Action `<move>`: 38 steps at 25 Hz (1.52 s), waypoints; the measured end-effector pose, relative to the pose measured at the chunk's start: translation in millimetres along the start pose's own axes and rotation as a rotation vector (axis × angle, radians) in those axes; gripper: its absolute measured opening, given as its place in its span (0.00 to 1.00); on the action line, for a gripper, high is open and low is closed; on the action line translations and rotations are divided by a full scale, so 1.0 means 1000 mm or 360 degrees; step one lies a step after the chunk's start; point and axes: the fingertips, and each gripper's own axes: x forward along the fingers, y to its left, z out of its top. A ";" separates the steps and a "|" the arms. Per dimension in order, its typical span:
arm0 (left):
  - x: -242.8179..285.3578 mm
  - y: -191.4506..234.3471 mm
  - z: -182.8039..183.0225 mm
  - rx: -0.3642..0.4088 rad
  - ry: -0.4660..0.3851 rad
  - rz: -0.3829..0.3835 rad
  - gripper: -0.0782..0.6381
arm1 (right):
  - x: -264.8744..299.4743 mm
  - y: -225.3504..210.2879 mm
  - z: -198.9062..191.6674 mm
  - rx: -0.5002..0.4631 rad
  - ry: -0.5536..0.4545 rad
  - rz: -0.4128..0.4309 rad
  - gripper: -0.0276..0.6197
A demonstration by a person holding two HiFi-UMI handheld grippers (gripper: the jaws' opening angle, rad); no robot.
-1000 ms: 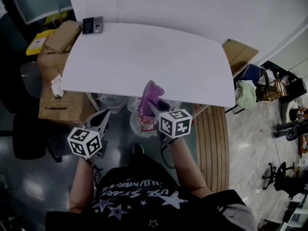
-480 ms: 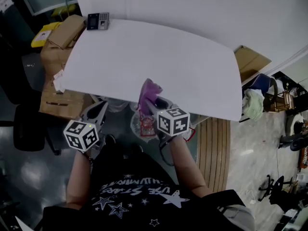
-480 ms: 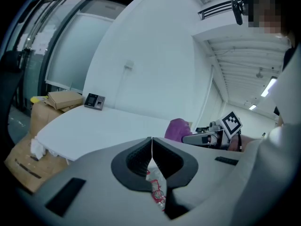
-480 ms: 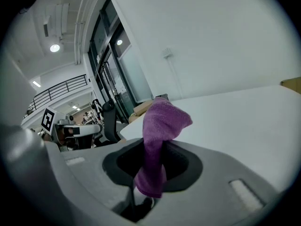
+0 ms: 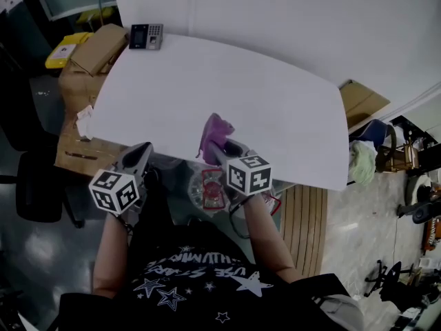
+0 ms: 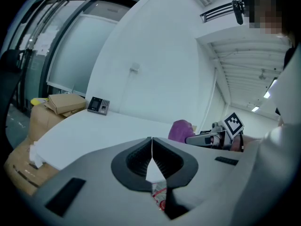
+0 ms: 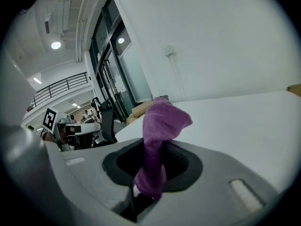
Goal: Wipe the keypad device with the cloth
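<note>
The keypad device (image 5: 146, 36) lies at the far left corner of the white tabletop (image 5: 262, 102), well apart from both grippers. The purple cloth (image 7: 160, 126) stands upright in the right gripper (image 5: 219, 145), whose jaws are clamped on its lower fold. The left gripper (image 5: 140, 156) has its jaws pressed together on nothing. To wipe well, the right gripper likely needs to carry the cloth across and lay its loose top flat on the keys, while the left steadies the device.
</note>
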 end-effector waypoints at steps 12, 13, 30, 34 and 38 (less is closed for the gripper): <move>0.063 0.129 0.069 -0.0048 -0.0016 -0.0087 0.12 | 0.120 -0.012 0.079 -0.0002 0.0017 -0.0125 0.19; 0.069 0.142 0.076 -0.0046 -0.0014 -0.0094 0.12 | 0.132 -0.013 0.086 0.0002 0.0019 -0.0136 0.19; 0.152 0.308 0.168 -0.0038 0.0051 -0.0223 0.12 | 0.318 -0.018 0.189 -0.0015 0.0078 -0.0190 0.19; 0.164 0.341 0.189 -0.0039 0.0038 -0.0217 0.12 | 0.358 -0.014 0.213 -0.0059 0.0106 -0.0159 0.19; 0.174 0.370 0.201 -0.0051 0.0034 -0.0203 0.12 | 0.397 -0.011 0.235 -0.0114 0.0130 -0.0122 0.19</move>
